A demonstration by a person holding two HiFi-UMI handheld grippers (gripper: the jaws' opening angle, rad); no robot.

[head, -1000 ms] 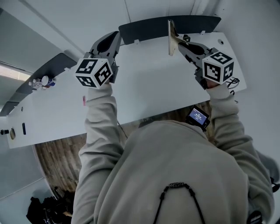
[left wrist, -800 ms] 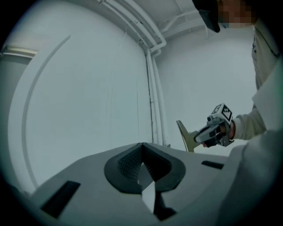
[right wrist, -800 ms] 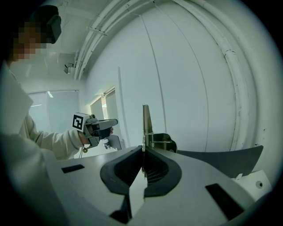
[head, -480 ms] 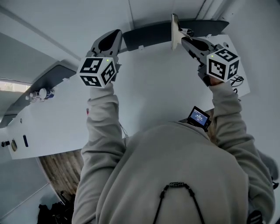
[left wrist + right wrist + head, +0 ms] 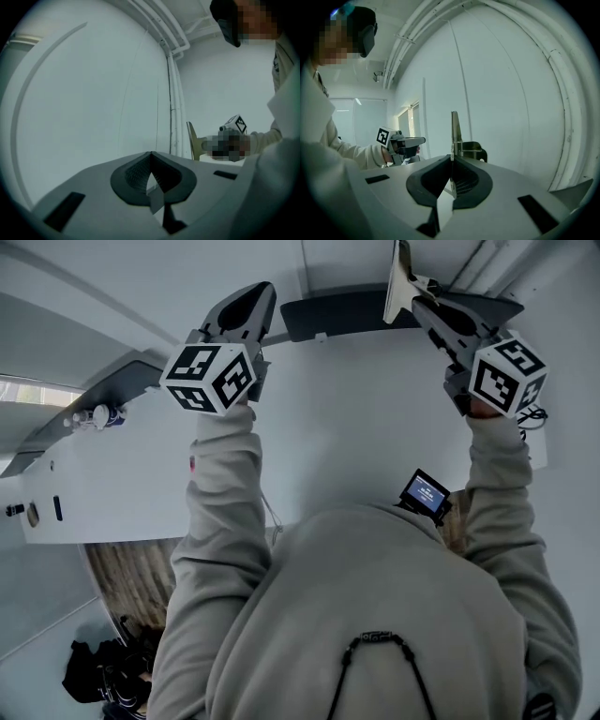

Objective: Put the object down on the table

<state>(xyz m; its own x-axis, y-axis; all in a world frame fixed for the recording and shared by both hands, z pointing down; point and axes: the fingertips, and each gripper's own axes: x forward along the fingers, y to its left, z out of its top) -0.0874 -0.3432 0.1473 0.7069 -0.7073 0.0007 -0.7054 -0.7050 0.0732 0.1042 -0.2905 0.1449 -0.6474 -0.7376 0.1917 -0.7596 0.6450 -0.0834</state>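
A thin tan board (image 5: 397,277) with a metal clip (image 5: 469,149) stands upright on edge, with my right gripper (image 5: 424,300) shut on its clip end. The right gripper view shows the board (image 5: 455,127) rising straight above the closed jaws (image 5: 451,160). It also shows edge-on at the right of the left gripper view (image 5: 191,140). Both grippers are held up over the far part of the white table (image 5: 356,427). My left gripper (image 5: 253,302) is shut with nothing between its fingers (image 5: 151,156).
Dark panels (image 5: 342,311) stand along the table's far edge against a white wall. Small bottles (image 5: 96,415) sit at the far left and a black cable (image 5: 532,414) at the right edge. A small screen (image 5: 424,493) hangs at the person's chest.
Both grippers have moved up and to the right in the head view, the right one carrying the board with it. Neither gripper's jaws have changed.
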